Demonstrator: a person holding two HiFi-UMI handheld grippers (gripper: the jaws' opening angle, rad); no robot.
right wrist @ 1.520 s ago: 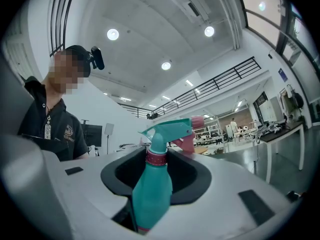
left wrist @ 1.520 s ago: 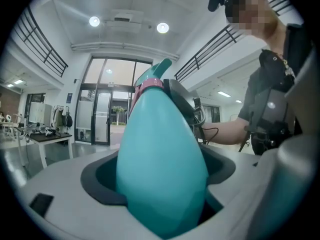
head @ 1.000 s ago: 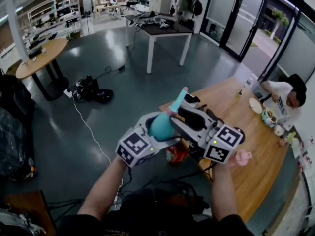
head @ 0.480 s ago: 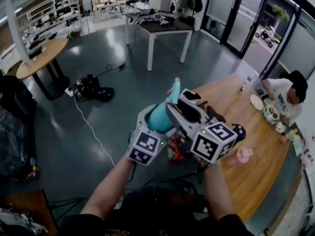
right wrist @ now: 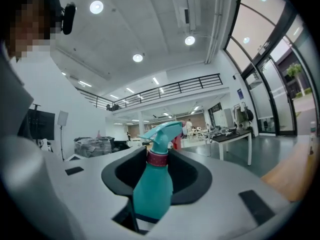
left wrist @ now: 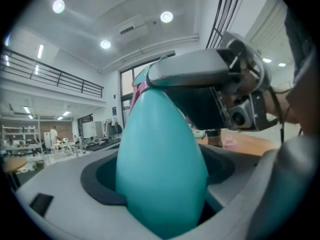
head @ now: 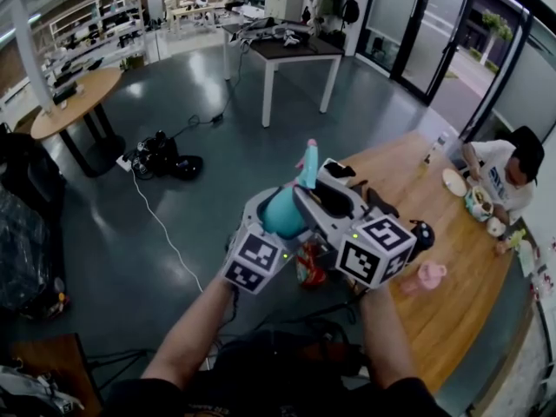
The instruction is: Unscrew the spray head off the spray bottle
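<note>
A teal spray bottle (head: 282, 211) with a pink collar and a teal spray head (head: 307, 165) is held up in the air in front of me. My left gripper (head: 276, 222) is shut on its fat body, which fills the left gripper view (left wrist: 160, 169). My right gripper (head: 314, 200) reaches in from the right around the bottle. In the right gripper view the bottle (right wrist: 152, 184) stands between the jaws with its collar (right wrist: 159, 159) and head (right wrist: 162, 133) above them. The right jaws are closing, with gaps still showing on both sides.
A wooden table (head: 439, 233) lies to the right with a pink object (head: 428, 276) on it, and a person (head: 508, 176) sits at its far end. A red packet (head: 308, 272) lies below the grippers. A dark table (head: 287, 55) and cables (head: 165, 159) stand farther off.
Both grippers have drawn closer together and shifted slightly right, and the bottle now stands more upright. Little differs over the last half second.
</note>
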